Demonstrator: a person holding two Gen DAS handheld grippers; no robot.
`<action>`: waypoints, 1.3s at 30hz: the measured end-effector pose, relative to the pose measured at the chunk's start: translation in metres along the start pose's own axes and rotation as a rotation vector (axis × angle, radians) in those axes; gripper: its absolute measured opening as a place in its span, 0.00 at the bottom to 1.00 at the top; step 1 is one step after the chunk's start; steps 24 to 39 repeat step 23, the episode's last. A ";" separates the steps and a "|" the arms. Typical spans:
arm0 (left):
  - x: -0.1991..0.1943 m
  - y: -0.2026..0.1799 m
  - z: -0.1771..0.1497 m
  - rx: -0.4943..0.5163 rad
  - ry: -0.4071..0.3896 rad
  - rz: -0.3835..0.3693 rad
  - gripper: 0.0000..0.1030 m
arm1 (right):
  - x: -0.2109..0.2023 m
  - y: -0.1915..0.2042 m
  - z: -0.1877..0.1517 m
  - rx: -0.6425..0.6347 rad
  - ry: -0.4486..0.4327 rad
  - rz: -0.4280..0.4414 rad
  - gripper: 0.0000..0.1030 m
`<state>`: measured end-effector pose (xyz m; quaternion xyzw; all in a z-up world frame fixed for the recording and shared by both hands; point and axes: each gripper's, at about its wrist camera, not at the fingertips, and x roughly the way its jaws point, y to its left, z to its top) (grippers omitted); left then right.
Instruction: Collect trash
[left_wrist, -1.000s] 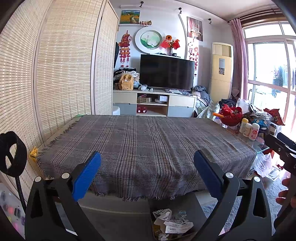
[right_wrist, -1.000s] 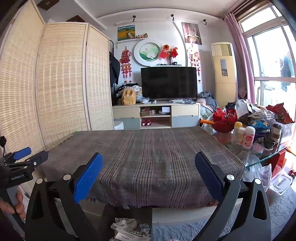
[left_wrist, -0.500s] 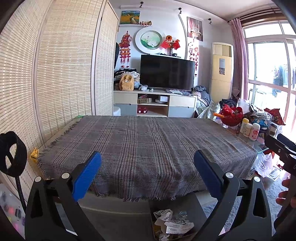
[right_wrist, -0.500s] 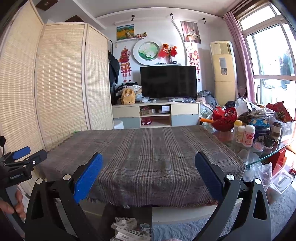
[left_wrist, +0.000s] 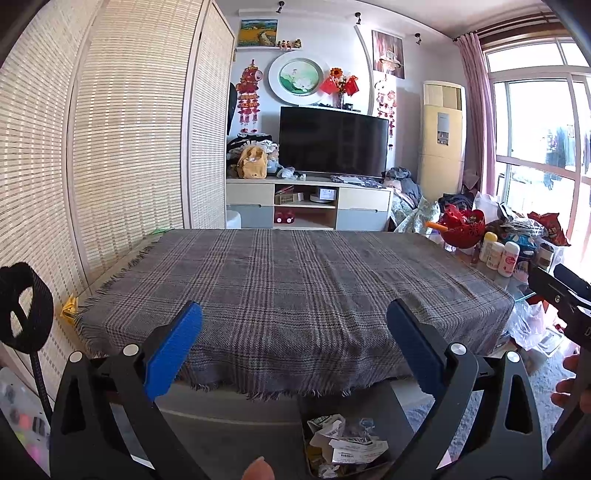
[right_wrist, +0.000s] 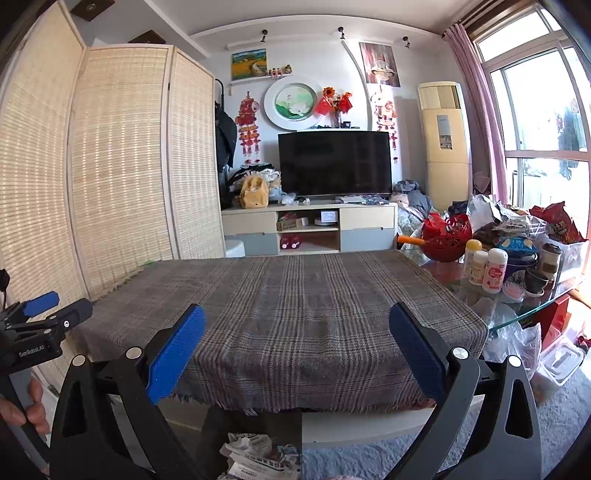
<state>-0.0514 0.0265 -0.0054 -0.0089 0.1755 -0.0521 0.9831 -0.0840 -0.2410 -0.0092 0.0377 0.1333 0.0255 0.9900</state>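
Both grippers parked at the near edge of the bench, nothing held

Left gripper and right gripper both have their blue jaws wide apart with nothing between them, hovering at the near side of the plaid cloth that covers the bench. The trash, crumpled paper and wrappers, sits in a dark bin on the floor just below the near edge of the bench, low centre in both views. Far right there's a red bowl and some bottles on a glass top
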 end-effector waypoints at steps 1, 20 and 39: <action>0.000 0.000 0.000 -0.001 0.006 -0.008 0.92 | 0.000 0.000 0.000 0.001 0.002 0.001 0.97; 0.004 -0.002 0.005 -0.015 0.030 -0.050 0.92 | 0.003 0.001 0.001 0.008 0.015 -0.001 0.97; 0.004 -0.003 0.004 -0.001 0.030 -0.042 0.92 | 0.004 0.002 0.001 0.009 0.022 -0.001 0.97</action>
